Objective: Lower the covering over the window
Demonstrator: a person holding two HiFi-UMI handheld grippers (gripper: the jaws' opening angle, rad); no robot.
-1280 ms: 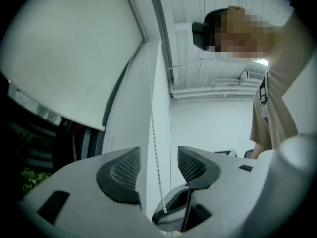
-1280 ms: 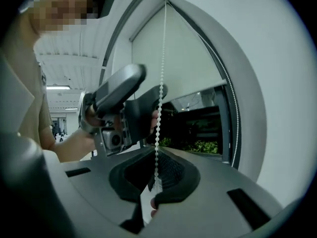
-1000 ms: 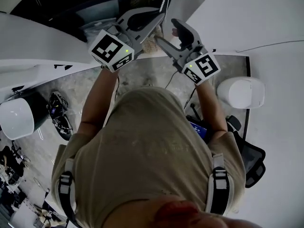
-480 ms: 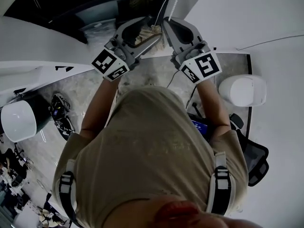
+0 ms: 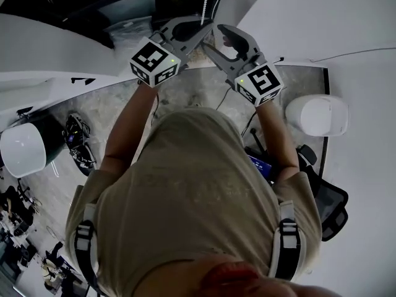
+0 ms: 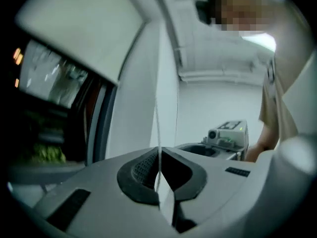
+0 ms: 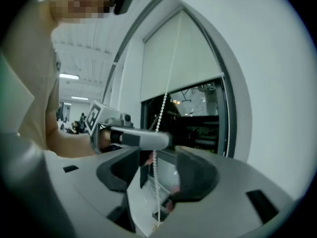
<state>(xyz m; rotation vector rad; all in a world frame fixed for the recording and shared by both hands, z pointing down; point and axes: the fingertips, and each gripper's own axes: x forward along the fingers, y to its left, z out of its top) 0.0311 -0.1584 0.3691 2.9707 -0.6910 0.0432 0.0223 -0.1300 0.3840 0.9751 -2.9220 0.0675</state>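
Pinching the white bead chain (image 6: 157, 125), the left gripper (image 6: 159, 155) has just closed; the right gripper (image 7: 153, 170), shut half a second ago, has been opening, chain loose between its jaws. Pale roller blind (image 7: 173, 58) fills upper centre, above the dark window (image 7: 198, 120).

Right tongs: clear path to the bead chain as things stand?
Probably yes: the right tongs have just been opening, and the bead chain hangs between their jaws, untouched, with nothing in front of it.
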